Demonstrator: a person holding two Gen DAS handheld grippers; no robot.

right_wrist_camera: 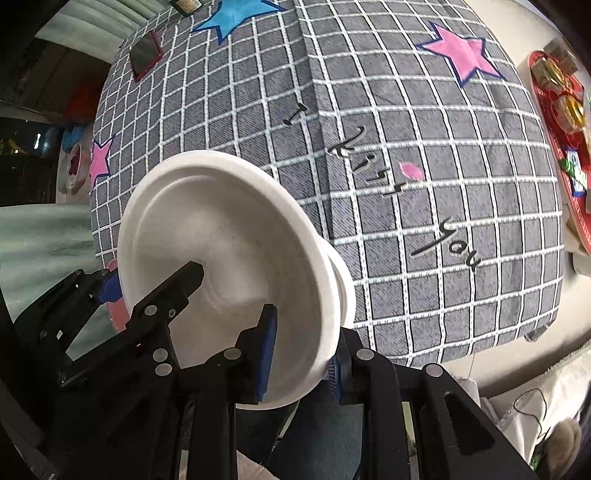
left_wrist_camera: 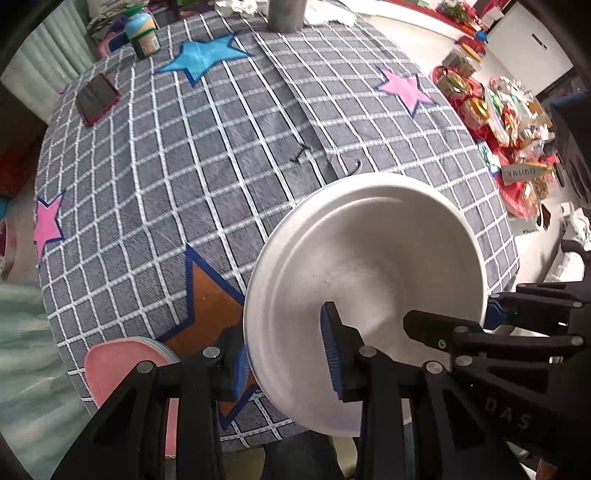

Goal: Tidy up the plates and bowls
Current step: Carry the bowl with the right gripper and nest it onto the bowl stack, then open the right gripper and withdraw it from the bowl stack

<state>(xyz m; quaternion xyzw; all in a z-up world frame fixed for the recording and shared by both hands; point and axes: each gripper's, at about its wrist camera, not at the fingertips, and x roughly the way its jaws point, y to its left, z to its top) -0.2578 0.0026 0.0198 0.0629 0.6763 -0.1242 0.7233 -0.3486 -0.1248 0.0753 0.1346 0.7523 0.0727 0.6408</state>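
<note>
White bowl (left_wrist_camera: pixel 369 266), held by both my grippers above the table's near edge.
My left gripper (left_wrist_camera: pixel 291 363) and right gripper (right_wrist_camera: pixel 304 354) each clamp its rim; pink plates (left_wrist_camera: pixel 122 363) sit on the checked tablecloth (left_wrist_camera: pixel 184 166).

The bowl (left_wrist_camera: pixel 365 295) hangs over the near edge of the tablecloth (left_wrist_camera: pixel 221 166), gripped at its left rim by the left gripper (left_wrist_camera: pixel 288 363) and at its right rim by the right gripper (right_wrist_camera: pixel 301 356). Left of the bowl lies a plate stack (left_wrist_camera: pixel 122 365); far behind it, toward the left, a phone (left_wrist_camera: pixel 96 96) and a jar (left_wrist_camera: pixel 143 31).
</note>
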